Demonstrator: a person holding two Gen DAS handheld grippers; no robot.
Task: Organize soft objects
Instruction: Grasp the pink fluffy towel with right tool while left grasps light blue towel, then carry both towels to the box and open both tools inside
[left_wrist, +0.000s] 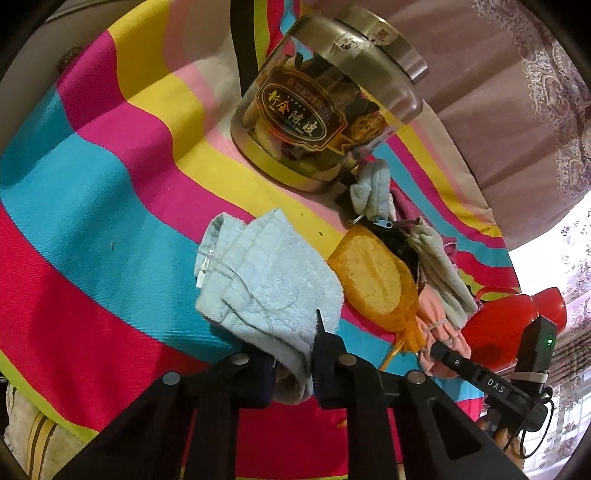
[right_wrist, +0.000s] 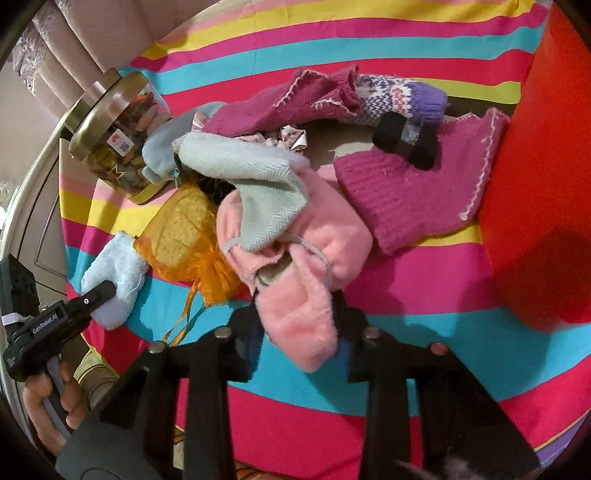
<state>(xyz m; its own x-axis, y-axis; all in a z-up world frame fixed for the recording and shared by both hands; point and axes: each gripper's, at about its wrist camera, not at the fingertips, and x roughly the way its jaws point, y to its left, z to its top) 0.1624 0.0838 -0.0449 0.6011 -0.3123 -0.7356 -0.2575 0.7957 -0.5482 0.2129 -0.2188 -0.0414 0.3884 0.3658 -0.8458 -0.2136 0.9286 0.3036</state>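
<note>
A folded light blue towel lies on the striped cloth, and my left gripper is shut on its near edge. One finger is hidden under the fold. In the right wrist view the same towel shows at the far left with a left finger on it. My right gripper is shut on a pink fluffy cloth with an elastic loop. A grey herringbone cloth lies over the pink one. Magenta knits and a purple patterned knit lie behind.
A clear jar with a metal lid stands behind the pile. An orange mesh pouch lies between the towel and the pink cloth. A red container stands at the right. A black taped object rests on the knits. A hand holds the left gripper.
</note>
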